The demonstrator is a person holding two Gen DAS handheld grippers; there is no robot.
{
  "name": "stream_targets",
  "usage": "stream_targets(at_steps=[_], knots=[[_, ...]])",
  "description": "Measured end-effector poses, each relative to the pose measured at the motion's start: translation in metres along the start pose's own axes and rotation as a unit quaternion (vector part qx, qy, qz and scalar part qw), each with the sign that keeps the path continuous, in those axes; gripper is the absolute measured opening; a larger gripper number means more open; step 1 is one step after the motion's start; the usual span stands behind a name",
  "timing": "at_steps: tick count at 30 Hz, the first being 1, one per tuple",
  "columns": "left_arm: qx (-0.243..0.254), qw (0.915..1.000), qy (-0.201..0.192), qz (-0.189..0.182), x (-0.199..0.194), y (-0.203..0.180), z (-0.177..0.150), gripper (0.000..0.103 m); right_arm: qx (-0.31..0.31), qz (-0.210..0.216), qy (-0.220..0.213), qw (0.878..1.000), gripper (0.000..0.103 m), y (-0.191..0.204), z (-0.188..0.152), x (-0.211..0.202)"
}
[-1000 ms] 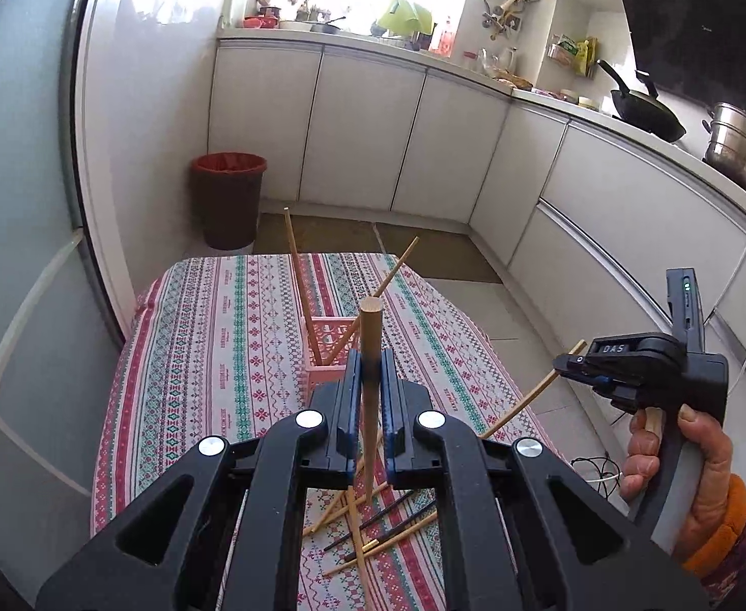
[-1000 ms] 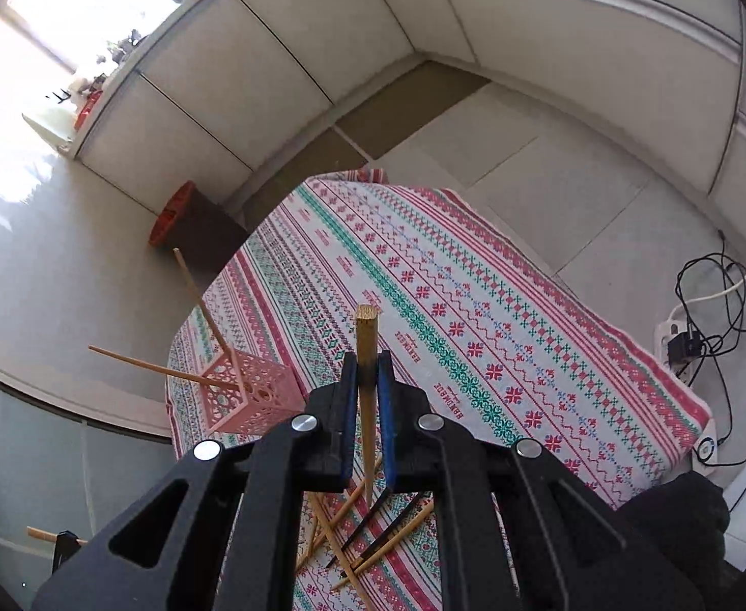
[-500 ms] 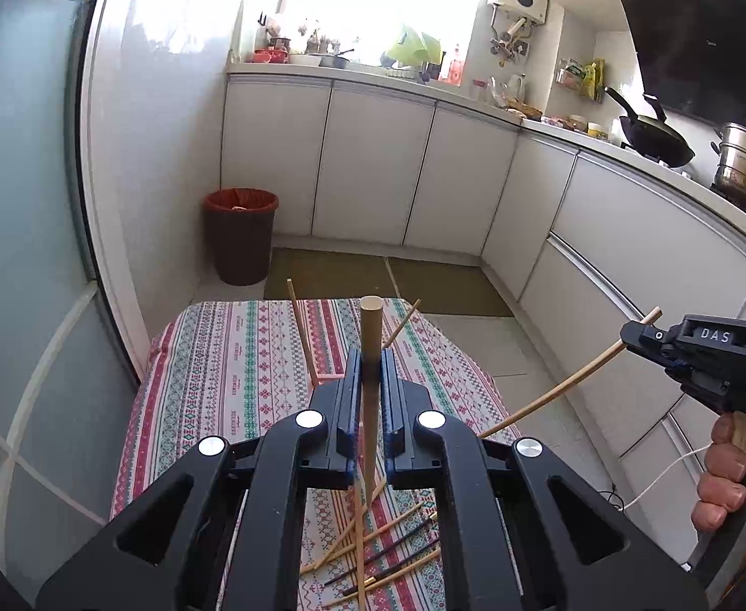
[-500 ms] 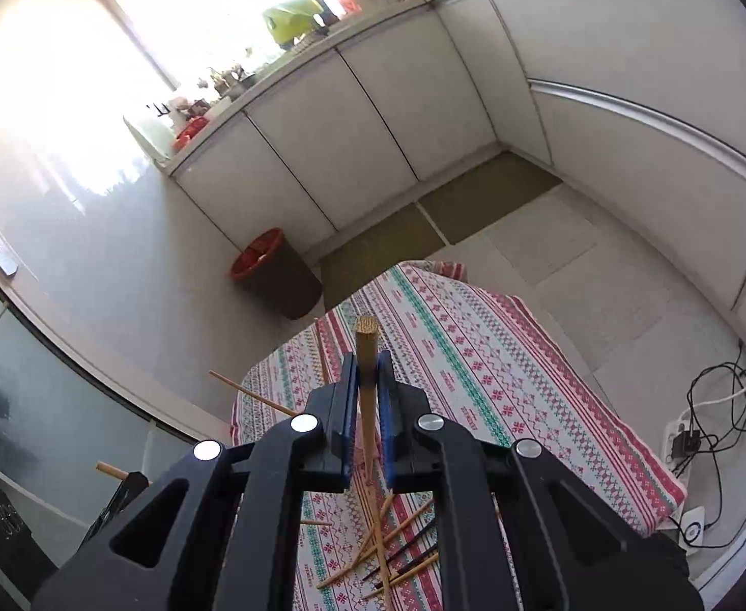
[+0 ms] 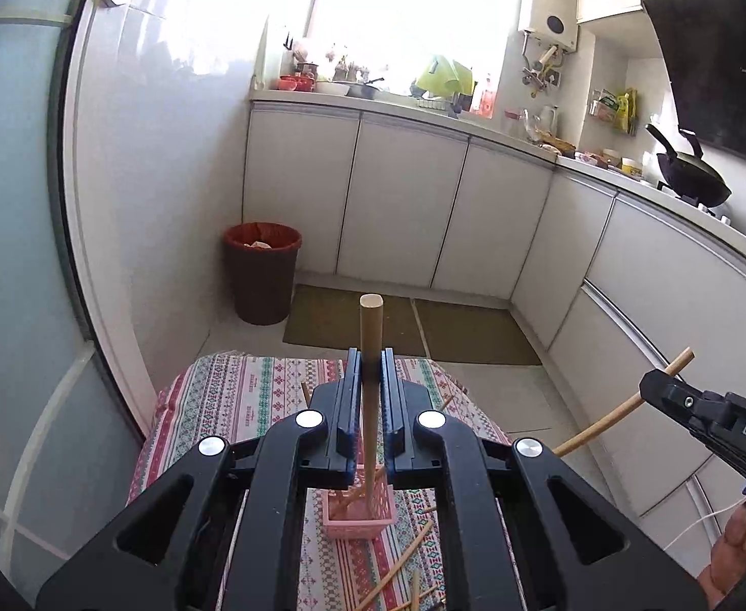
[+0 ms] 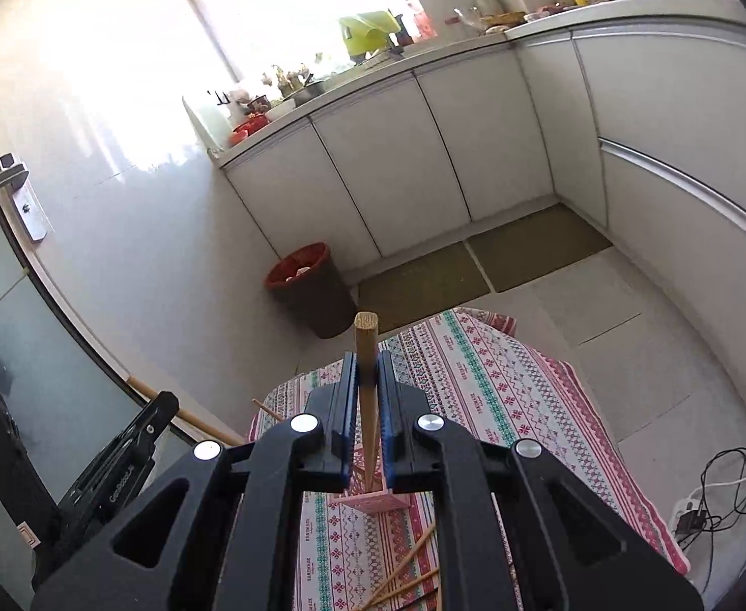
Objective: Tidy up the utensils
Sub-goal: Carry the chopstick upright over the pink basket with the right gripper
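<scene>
Chopsticks are what we hold in both hands. Our left gripper (image 5: 371, 392) has its blue-padded fingers (image 5: 348, 407) clamped nearly together on a round-ended pale wooden chopstick (image 5: 370, 356), which stands upright between them with its tip poking above the jaws. Our right gripper (image 6: 368, 392) pinches a square-ended wooden chopstick (image 6: 366, 356) the same way, fingers all but closed on it. Below and beyond both, a pink perforated plastic basket (image 5: 357, 514) sits on the red, green and white patterned tablecloth (image 5: 230, 397), with wooden sticks standing in it. Loose wooden chopsticks (image 5: 398, 565) lie scattered on the cloth nearer to us than the basket. Far off on the floor, a brown bin with a red liner (image 5: 262, 272) stands against the white cabinets (image 5: 398, 203).
</scene>
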State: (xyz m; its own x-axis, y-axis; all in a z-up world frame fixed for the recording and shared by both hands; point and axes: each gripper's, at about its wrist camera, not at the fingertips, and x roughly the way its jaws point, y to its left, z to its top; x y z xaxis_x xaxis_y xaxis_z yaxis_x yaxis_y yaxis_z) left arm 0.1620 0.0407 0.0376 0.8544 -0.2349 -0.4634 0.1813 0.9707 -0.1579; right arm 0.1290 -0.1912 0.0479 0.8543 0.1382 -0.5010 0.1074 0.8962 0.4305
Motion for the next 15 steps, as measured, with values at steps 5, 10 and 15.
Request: stream_targets(at_steps=[5, 10, 15], knots=[[-0.007, 0.9996, 0.022, 0.016, 0.039, 0.009, -0.014, 0.007, -0.018, 0.001, 0.014, 1.0, 0.008, 0.007, -0.005, 0.031], [-0.038, 0.9987, 0.029, 0.019, 0.048, 0.034, -0.028, 0.018, -0.031, -0.004, 0.027, 0.999, 0.008, 0.016, -0.012, 0.057], [-0.06, 0.9977, 0.018, 0.026, 0.034, 0.056, -0.03, 0.024, -0.041, -0.012, 0.034, 0.999, 0.008, 0.022, -0.018, 0.075]])
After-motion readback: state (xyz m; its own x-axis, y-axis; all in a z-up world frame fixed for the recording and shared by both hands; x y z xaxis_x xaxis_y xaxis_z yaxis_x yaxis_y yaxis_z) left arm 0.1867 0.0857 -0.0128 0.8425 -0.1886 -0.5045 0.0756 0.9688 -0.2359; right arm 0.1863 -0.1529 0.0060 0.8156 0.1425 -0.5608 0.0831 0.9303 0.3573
